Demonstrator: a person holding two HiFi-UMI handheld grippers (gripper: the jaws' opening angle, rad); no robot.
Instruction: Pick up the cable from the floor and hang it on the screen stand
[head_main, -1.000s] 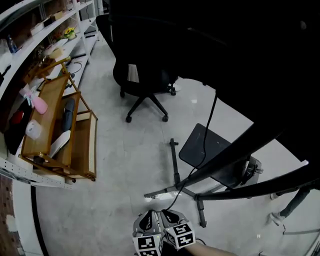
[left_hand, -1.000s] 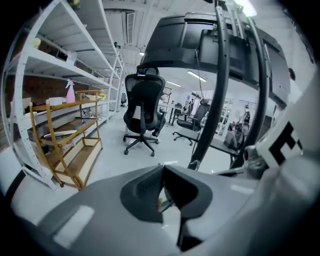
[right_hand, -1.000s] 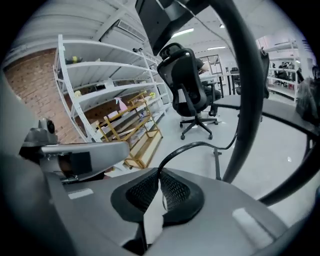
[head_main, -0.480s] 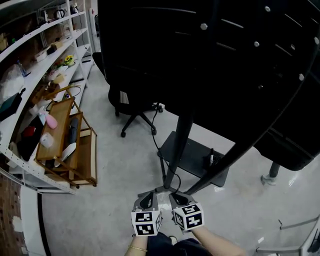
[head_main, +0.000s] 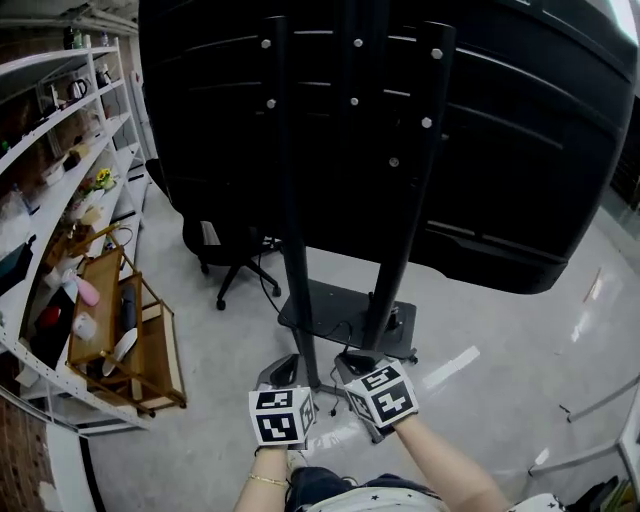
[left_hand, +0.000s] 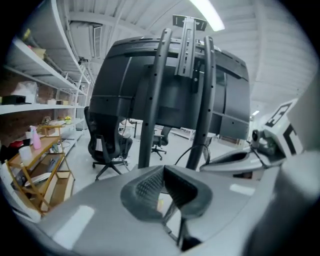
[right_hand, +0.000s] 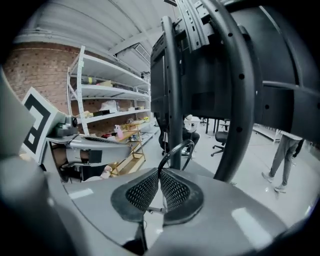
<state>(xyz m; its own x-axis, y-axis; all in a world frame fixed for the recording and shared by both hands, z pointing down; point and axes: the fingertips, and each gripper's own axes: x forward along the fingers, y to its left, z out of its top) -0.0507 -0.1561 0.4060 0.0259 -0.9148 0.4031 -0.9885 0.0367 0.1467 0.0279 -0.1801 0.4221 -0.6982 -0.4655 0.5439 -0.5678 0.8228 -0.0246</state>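
One black cable (right_hand: 170, 151) rises in a loop from the right gripper (right_hand: 159, 173), whose jaws pinch it just in front of the screen stand (head_main: 290, 250). The left gripper (left_hand: 163, 170) sits just beside the right one, its jaws pressed together with nothing visible between them. The stand's two black uprights carry one large black screen (head_main: 500, 150), seen from behind, above a dark base plate (head_main: 330, 305) on the grey floor (head_main: 480, 400). To the left stand one black office chair (head_main: 225, 245) and one wooden cart (head_main: 150, 340).
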